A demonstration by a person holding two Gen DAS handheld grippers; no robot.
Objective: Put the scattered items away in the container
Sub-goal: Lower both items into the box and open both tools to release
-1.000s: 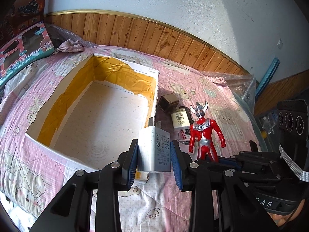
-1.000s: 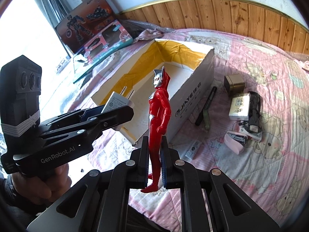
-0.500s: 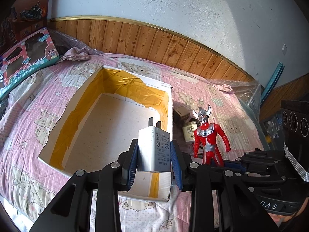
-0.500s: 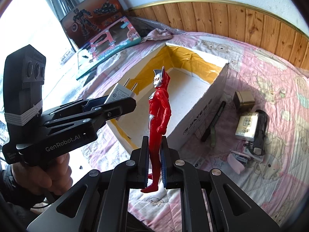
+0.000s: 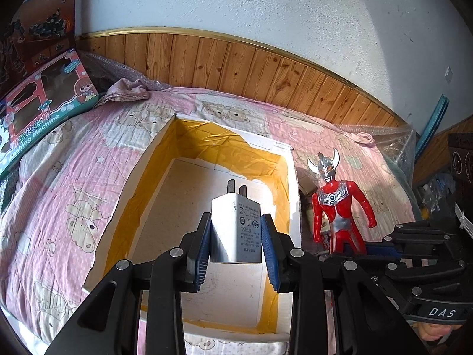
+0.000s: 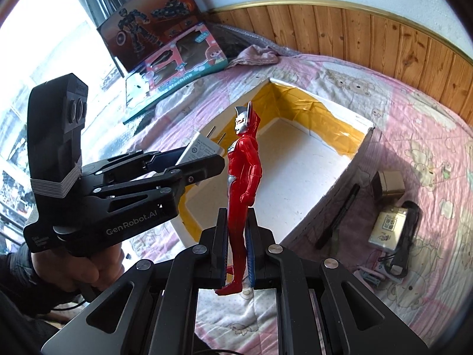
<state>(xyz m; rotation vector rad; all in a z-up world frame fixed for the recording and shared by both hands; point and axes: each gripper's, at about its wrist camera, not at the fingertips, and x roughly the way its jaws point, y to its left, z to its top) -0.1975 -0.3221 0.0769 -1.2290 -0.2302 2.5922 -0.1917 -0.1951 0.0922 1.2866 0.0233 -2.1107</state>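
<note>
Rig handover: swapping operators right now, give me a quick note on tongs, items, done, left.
Left tongs: shut on the white charger, held over the open box.
Right tongs: shut on the red figure at its legs, upright, near the box's front edge.
Done: nothing shows in the box yet.
Left: drop both held items in, then collect what lies on the quilt right of the box: black pen, small brown cube, white pack with black cable, pink item.
</note>
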